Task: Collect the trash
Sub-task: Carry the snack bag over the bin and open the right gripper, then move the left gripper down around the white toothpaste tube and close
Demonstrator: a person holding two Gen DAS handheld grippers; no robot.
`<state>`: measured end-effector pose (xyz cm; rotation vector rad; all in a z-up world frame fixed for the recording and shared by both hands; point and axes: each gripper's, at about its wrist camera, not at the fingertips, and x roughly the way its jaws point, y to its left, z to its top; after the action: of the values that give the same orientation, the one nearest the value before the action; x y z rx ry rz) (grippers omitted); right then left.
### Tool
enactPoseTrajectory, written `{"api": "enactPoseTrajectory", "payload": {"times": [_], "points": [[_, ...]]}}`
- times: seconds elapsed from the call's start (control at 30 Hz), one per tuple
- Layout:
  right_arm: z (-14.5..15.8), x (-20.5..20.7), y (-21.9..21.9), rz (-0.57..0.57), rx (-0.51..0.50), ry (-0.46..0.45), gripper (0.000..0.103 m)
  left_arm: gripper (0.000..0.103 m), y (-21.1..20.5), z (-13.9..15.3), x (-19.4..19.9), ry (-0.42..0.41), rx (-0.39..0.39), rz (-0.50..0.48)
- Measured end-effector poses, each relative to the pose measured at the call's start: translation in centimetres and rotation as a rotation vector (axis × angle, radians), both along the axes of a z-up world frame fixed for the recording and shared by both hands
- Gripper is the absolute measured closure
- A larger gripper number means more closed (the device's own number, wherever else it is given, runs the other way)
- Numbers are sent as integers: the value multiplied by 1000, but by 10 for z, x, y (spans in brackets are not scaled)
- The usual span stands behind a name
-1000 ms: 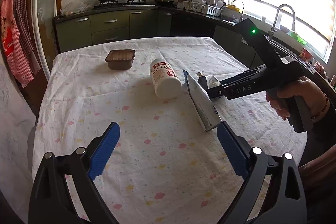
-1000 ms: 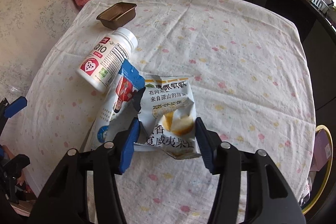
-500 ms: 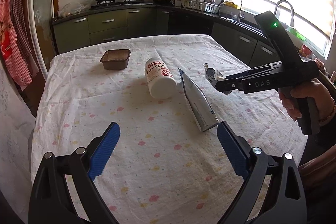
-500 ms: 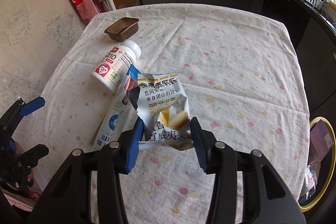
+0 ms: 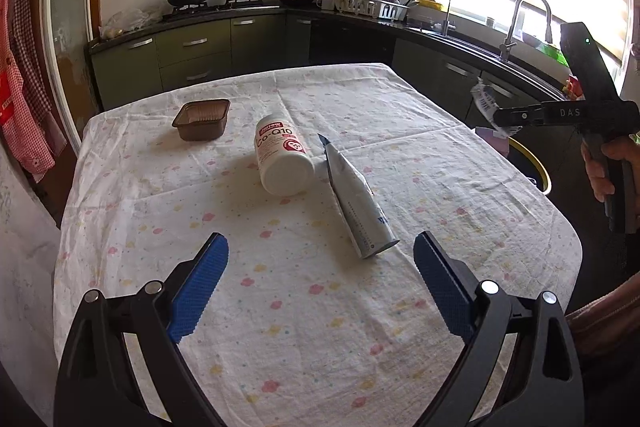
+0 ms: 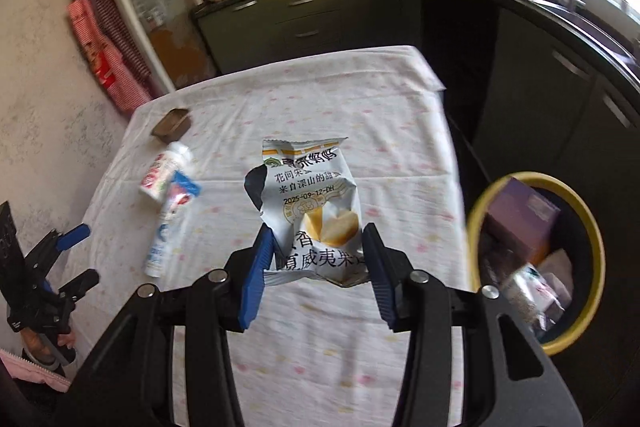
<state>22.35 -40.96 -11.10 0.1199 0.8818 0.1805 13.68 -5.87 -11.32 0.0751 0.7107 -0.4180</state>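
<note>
My right gripper [image 6: 316, 255] is shut on a silver snack wrapper [image 6: 308, 199] with printed text and holds it in the air above the table's right side. In the left wrist view that gripper [image 5: 500, 119] hangs past the table's right edge, wrapper [image 5: 482, 99] in its tips. A yellow-rimmed bin [image 6: 596, 227] with trash in it stands beside the table, right of the wrapper. My left gripper [image 5: 316, 267] is open and empty over the near cloth. A white pill bottle [image 5: 282, 159] and a flattened silver-blue pouch [image 5: 356, 203] lie on the tablecloth.
A small brown plastic tray [image 5: 202, 119] sits at the far left of the table [image 5: 280, 327]. Dark kitchen cabinets, a stove and a sink run behind and to the right. The bin's rim [image 5: 536, 167] shows just off the table's right edge.
The right gripper closed on the wrapper, lifted it off the table and carried it right, toward the bin. The left gripper stayed put.
</note>
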Motion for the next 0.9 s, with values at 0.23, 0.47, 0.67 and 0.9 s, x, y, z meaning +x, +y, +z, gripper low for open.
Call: {"api": "enactPoseTrajectory", "payload": {"times": [0.23, 0.47, 0.67, 0.9], "points": [[-36, 2, -133, -334, -44, 86, 59, 10, -27, 1, 5, 4, 21, -40], [-77, 18, -194, -498, -68, 143, 46, 10, -52, -2, 10, 26, 48, -68], [-66, -11, -182, -489, -24, 51, 42, 7, -62, 0, 14, 33, 55, -78], [-52, -40, -133, -362, 22, -16, 38, 6, -68, -2, 26, 74, 60, -49]]}}
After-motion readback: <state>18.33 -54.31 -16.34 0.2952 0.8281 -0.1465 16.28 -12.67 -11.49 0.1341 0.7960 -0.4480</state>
